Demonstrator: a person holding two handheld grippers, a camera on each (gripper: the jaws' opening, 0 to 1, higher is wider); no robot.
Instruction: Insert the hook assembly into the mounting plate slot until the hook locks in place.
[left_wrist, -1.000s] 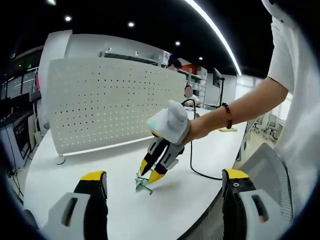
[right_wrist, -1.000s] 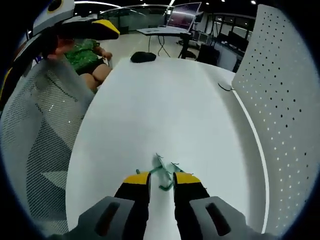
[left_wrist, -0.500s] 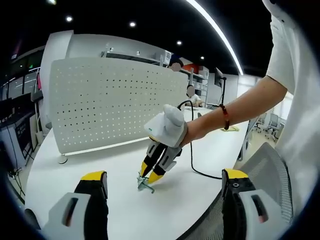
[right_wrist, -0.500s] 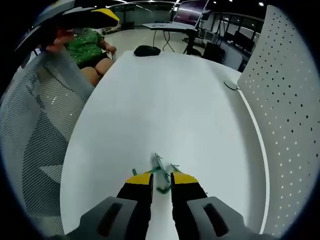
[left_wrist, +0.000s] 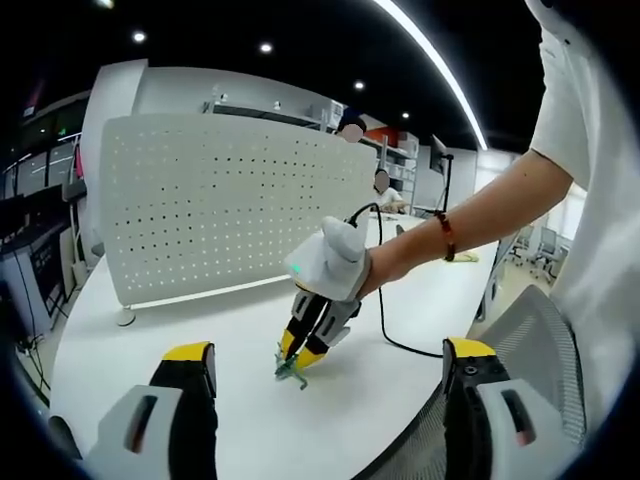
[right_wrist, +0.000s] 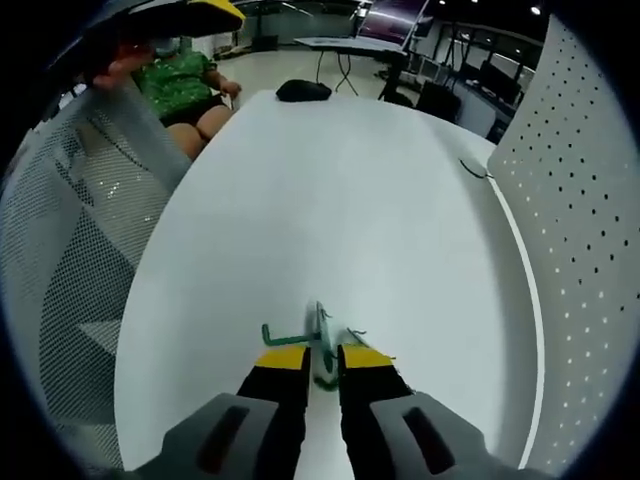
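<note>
Compared with a moment ago, closes tighter: right gripper (right_wrist: 322, 358) now with only a narrow gap between the yellow tips, where earlier stands a wider one. Pinches the green hook assembly (right_wrist: 320, 325) between the jaws, so counts as grasped, not merely framed. Looks also turned a little since then: one green arm now sticks out to the left of the jaws, and an upright part rises just in front of them. Cannot tell whether lifted yet or touching the white table (right_wrist: 330, 200); in the left gripper view seems to be at the surface, right under the yellow tips.

Means for the task: pick-up step probably finished, insertion not yet begun. Stands well apart from the hook, the white perforated mounting plate (left_wrist: 230, 215), upright along the far side of the table, with no hook in its holes as far as visible. Next, by judgement, needs a lift and a carry toward the plate, with the hook end aimed at a slot.

Left gripper (left_wrist: 329, 350): jaws spread wide, nothing between them, held back at the near table edge. Beside it, a mesh chair back (right_wrist: 70, 260).
</note>
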